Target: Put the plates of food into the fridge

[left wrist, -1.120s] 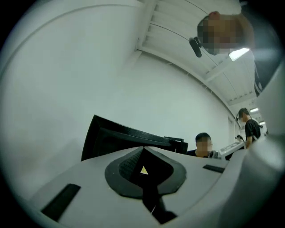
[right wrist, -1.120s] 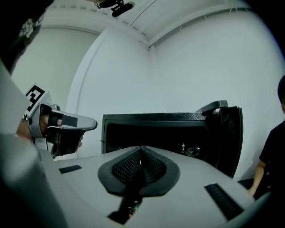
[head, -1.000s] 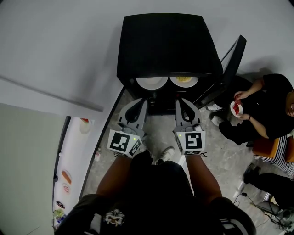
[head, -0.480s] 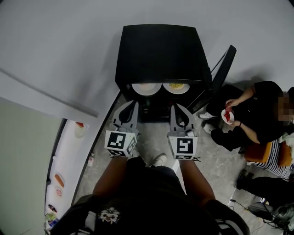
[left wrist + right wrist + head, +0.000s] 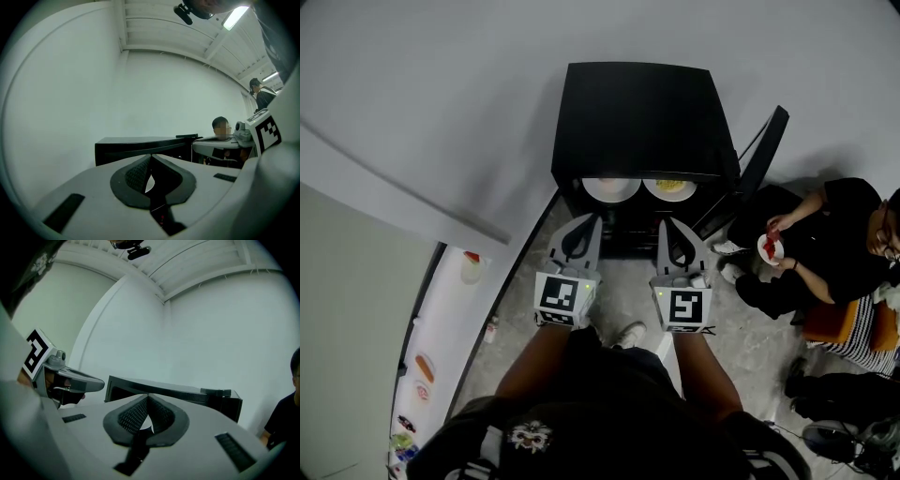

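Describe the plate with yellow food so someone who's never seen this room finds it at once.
Look at the black fridge against the white wall, its door open to the right. Two white plates sit side by side on its upper shelf. Yours is the right plate, nearer the door, carrying yellow food; the left plate looks pale.

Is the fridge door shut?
No, the door stands swung out from the fridge, so the left plate and the right plate inside show.

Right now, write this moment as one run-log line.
left gripper: shut, empty | right gripper: shut, empty | plates: both inside fridge | door: open
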`<state>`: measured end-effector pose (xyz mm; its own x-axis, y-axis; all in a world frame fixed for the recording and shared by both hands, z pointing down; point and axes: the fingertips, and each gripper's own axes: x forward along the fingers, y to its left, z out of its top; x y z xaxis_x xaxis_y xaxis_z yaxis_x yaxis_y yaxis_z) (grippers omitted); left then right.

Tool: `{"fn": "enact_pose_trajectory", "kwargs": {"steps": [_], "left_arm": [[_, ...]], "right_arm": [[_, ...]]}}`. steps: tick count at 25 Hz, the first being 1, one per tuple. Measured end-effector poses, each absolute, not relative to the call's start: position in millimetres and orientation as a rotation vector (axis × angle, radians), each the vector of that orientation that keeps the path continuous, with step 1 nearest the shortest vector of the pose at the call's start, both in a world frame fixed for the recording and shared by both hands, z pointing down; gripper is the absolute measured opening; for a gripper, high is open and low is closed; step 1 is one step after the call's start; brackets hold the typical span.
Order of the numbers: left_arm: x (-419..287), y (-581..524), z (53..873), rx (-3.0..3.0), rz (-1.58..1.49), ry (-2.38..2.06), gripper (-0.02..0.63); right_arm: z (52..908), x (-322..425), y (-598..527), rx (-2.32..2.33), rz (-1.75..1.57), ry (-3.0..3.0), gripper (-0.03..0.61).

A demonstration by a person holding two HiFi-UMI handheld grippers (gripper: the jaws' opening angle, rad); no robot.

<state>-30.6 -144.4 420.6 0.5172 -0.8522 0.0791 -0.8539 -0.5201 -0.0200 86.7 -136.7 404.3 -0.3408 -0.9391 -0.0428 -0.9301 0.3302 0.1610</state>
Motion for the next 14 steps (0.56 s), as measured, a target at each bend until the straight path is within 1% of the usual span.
{"fn": "enact_pose_trajectory", "kwargs": {"steps": [14], "left_arm": [[-24.6,-140.1,422.0,2.741,0.135,-1.512,0.021]], "right_arm": [[399.6,86.0,-133.5,1.778,-0.33,-2.484,0.023]]}}
